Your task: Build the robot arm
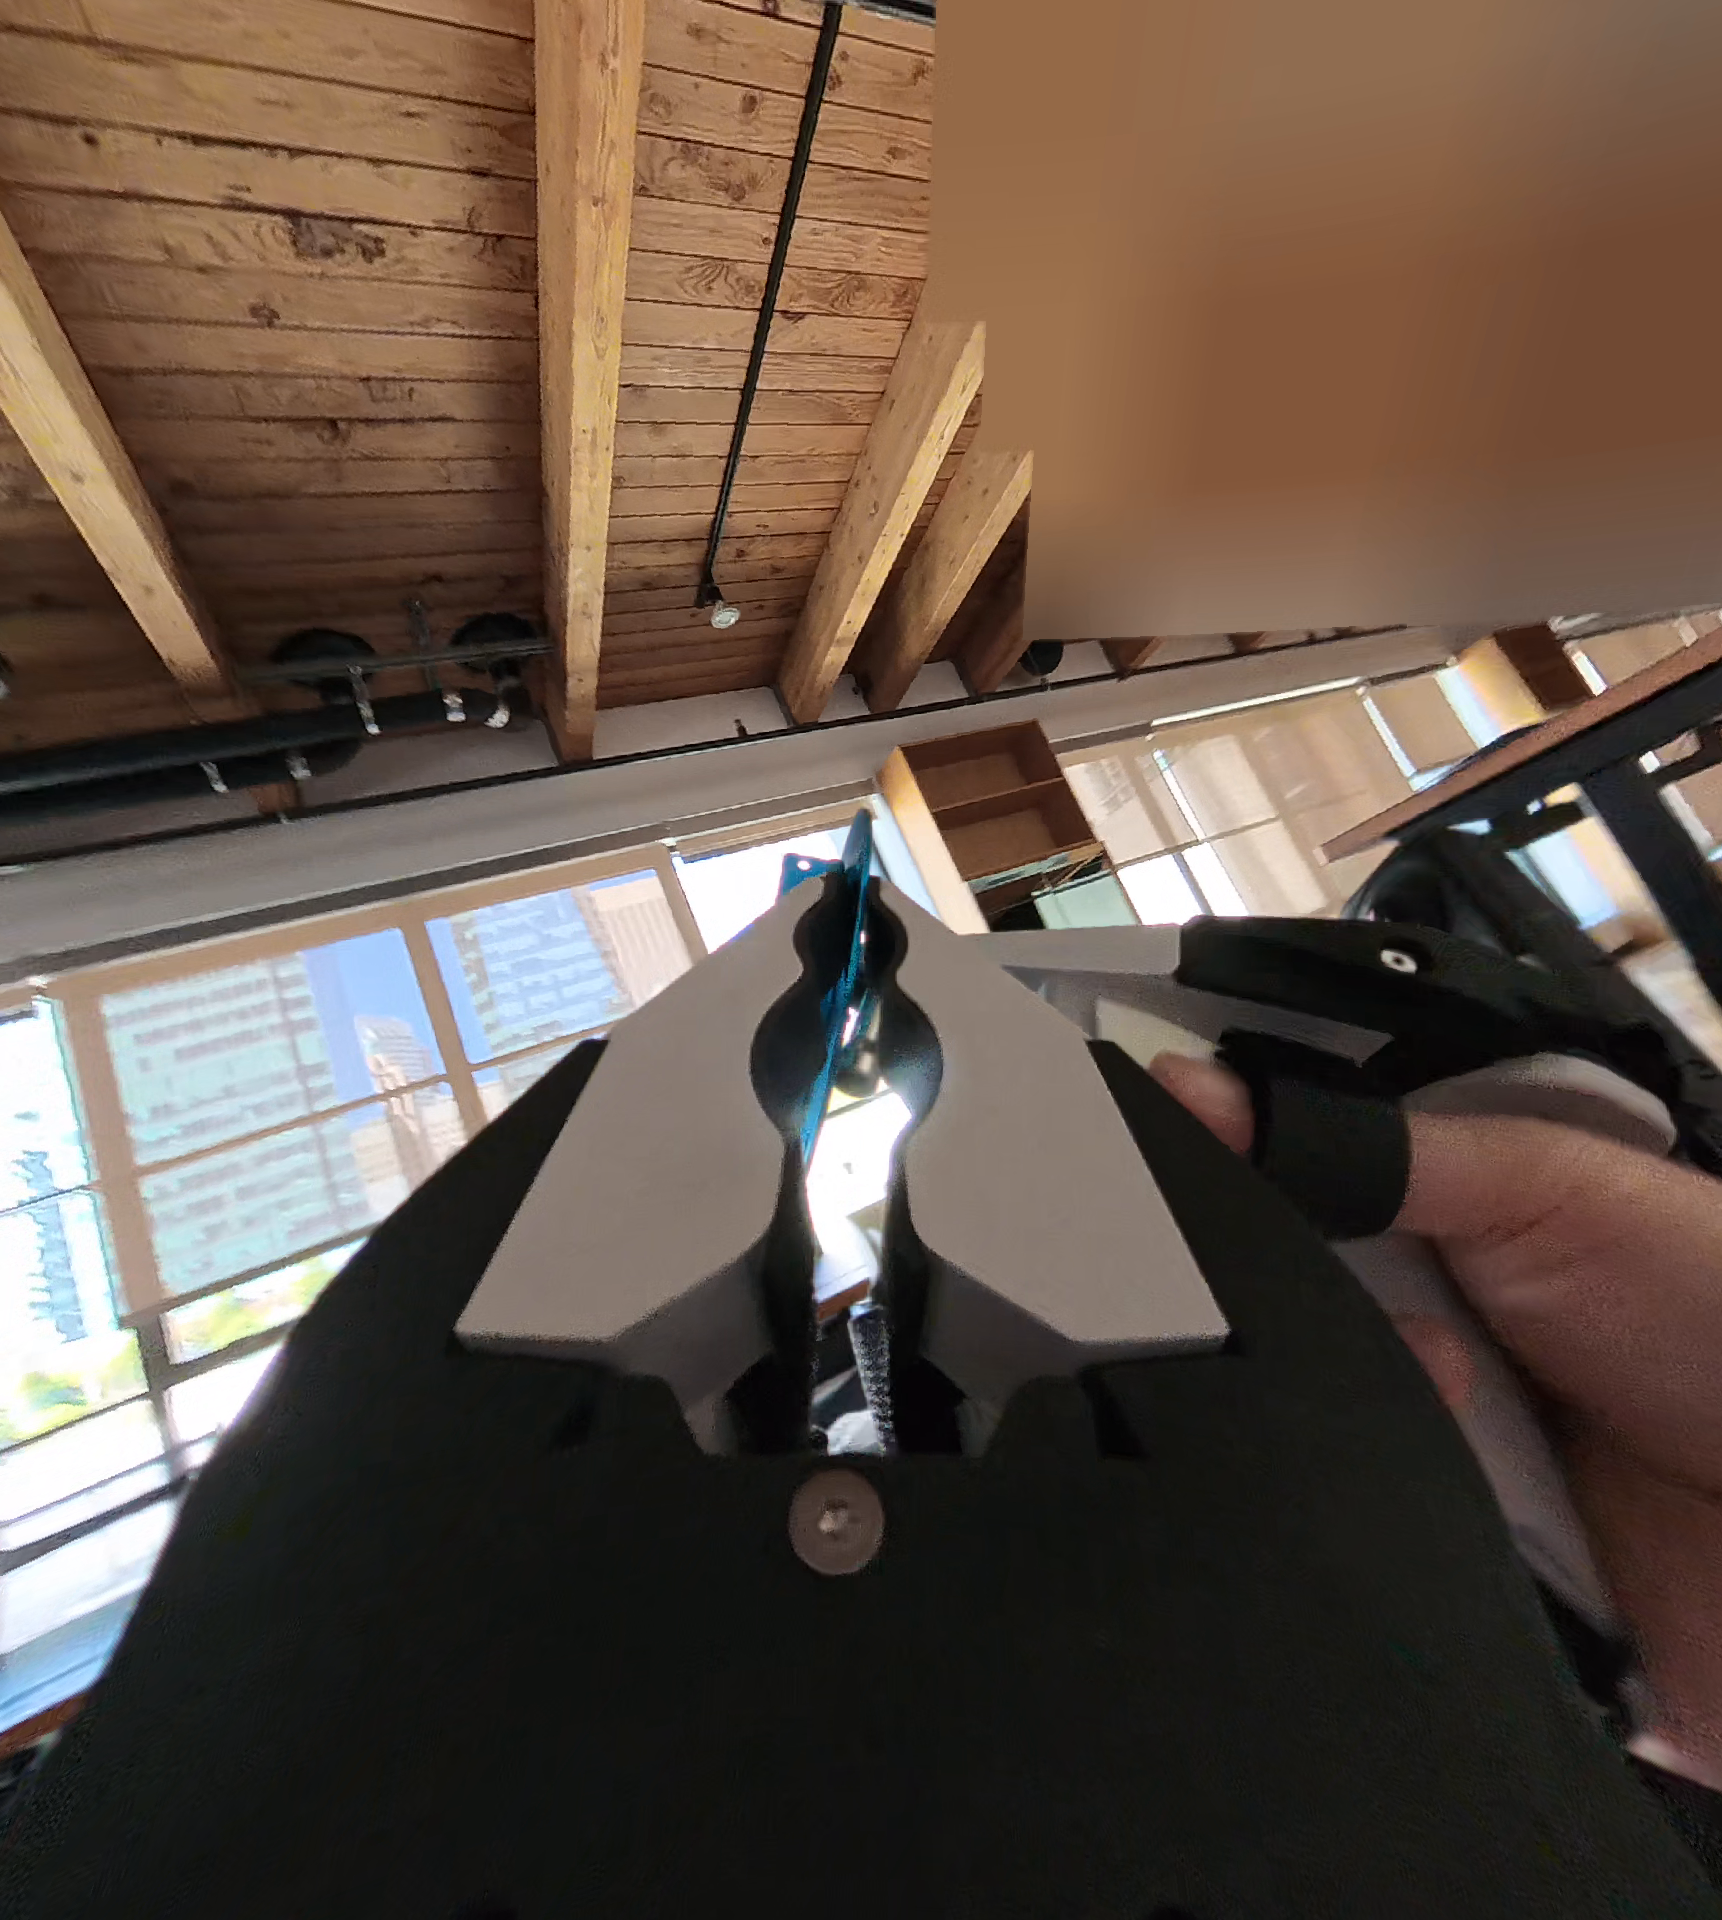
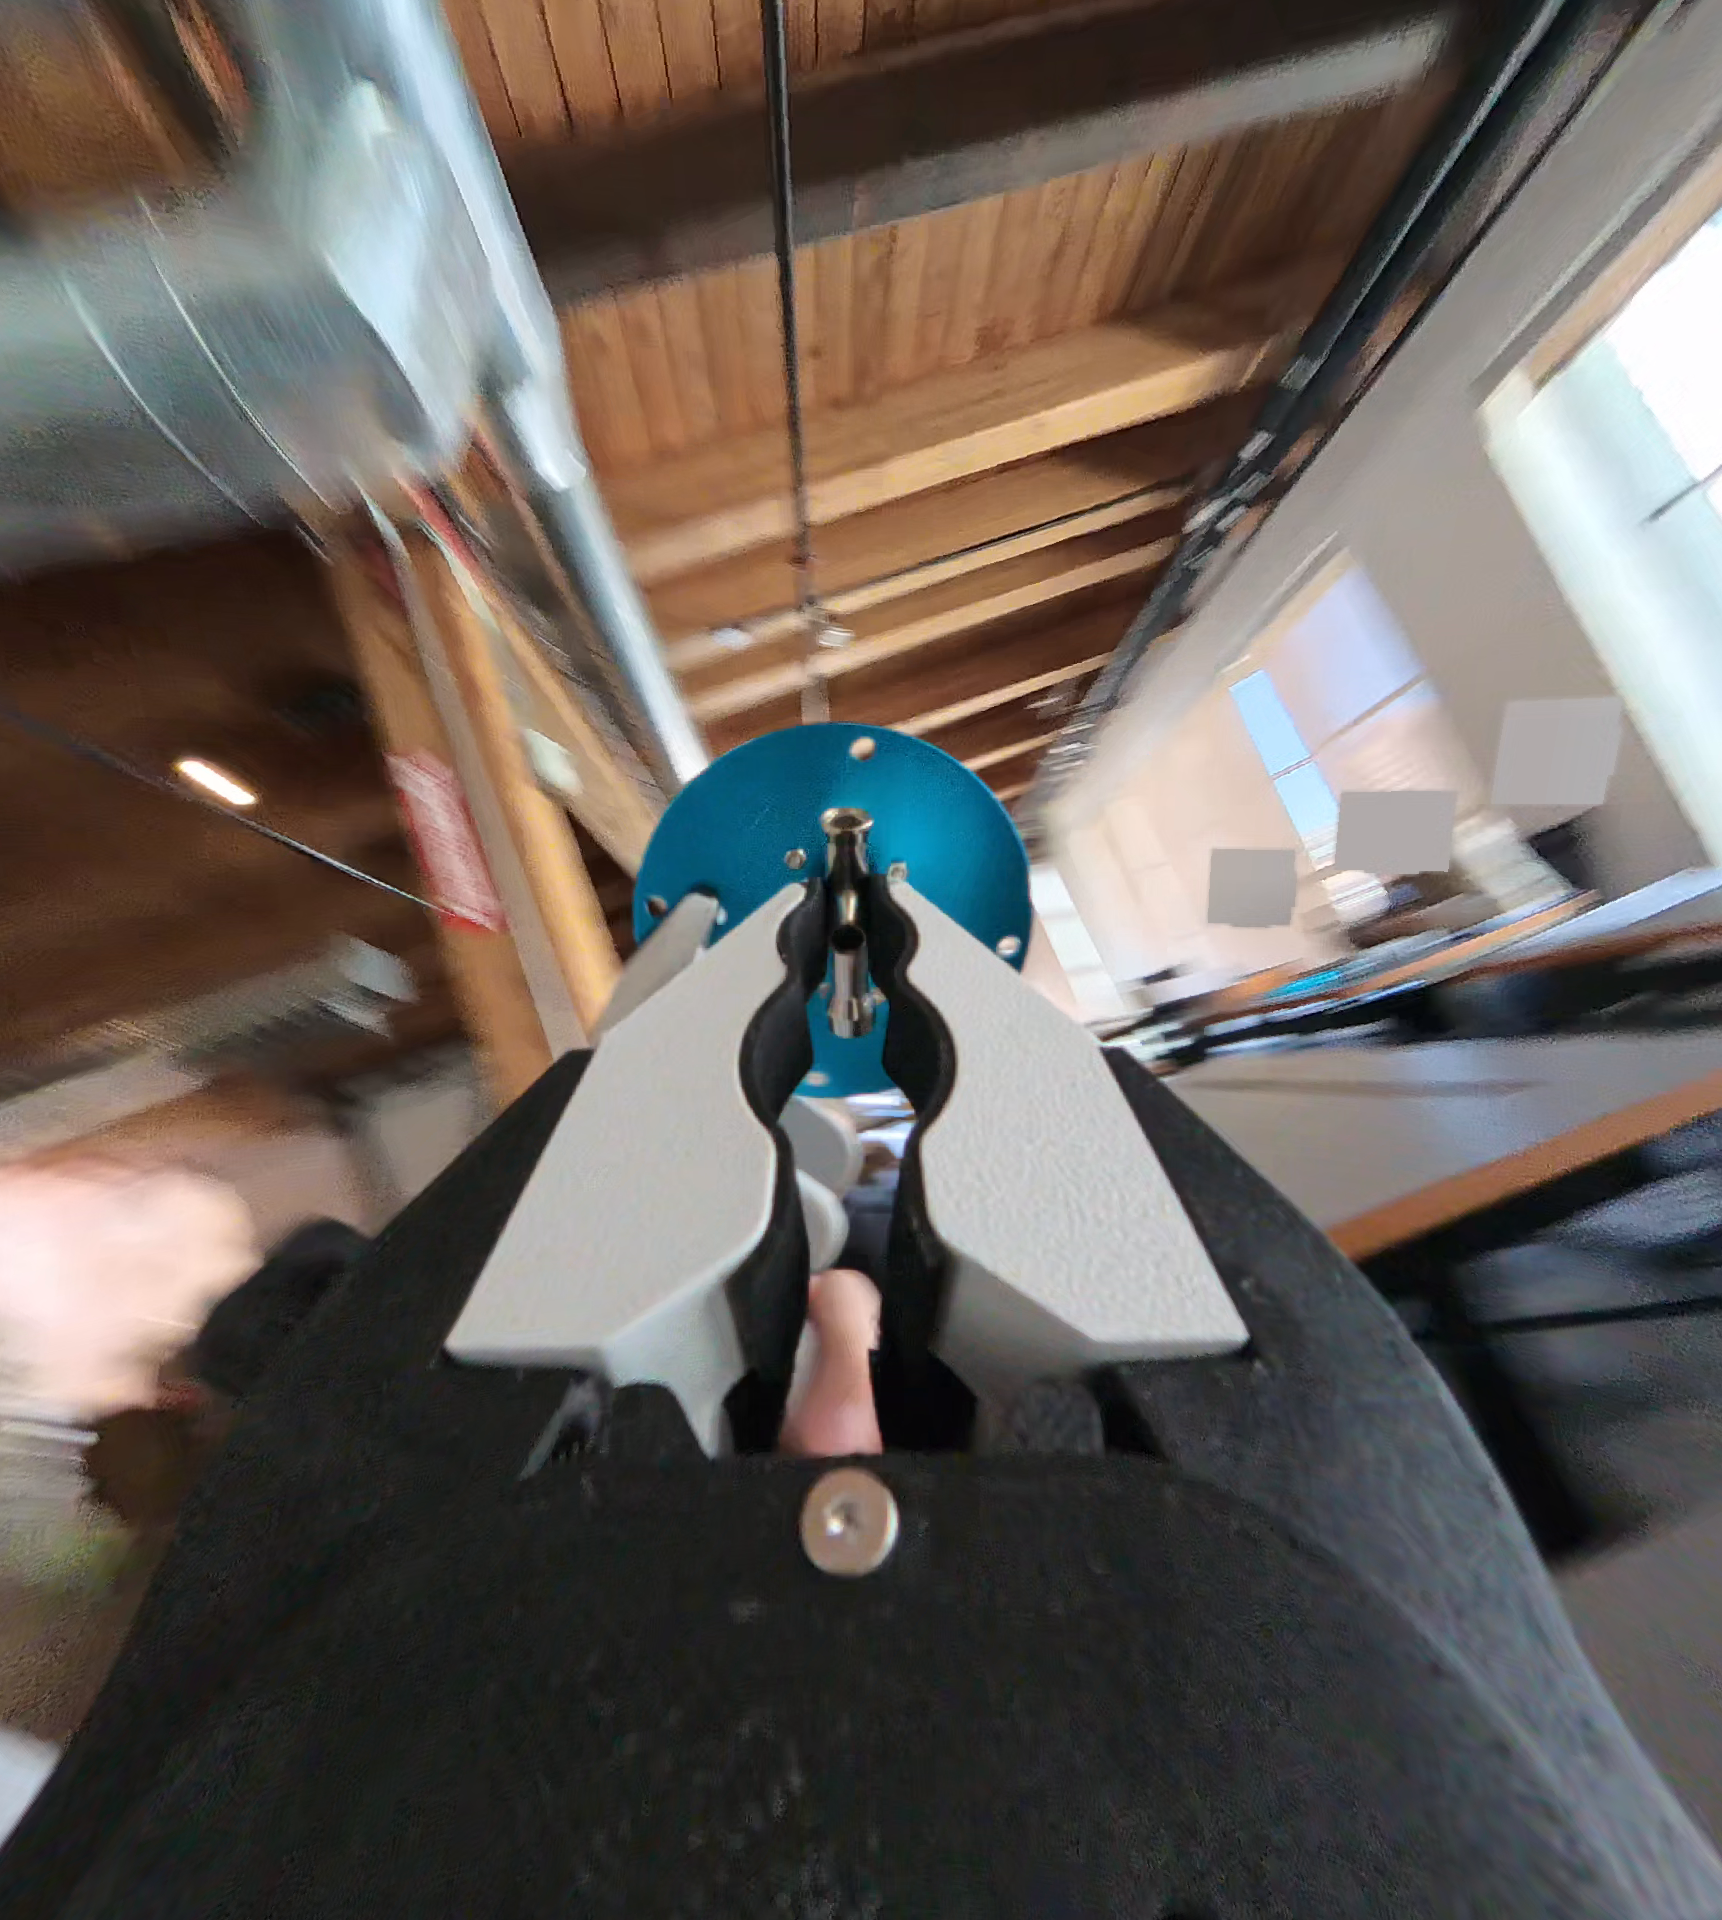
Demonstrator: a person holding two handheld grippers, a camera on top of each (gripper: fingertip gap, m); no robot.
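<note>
My left gripper (image 1: 852,906) points up toward the ceiling and is shut on the rim of a thin blue round plate (image 1: 859,862), seen edge-on between its jaws. In the right wrist view the same blue plate (image 2: 753,821) faces me, with small holes near its rim. My right gripper (image 2: 846,889) is shut on a small silver metal pin (image 2: 846,961) that stands out from the plate's middle. The left gripper's white finger (image 2: 675,927) shows at the plate's left edge. The right gripper (image 1: 1075,956) reaches in from the right, held by a hand (image 1: 1563,1351).
Overhead is a wooden beam ceiling (image 1: 576,312) with black pipes (image 1: 161,748). Large windows (image 1: 244,1091), a wooden shelf unit (image 1: 992,800) and a desk on black legs (image 1: 1615,748) lie beyond. A silver duct (image 2: 213,260) and long desks (image 2: 1459,1039) show blurred.
</note>
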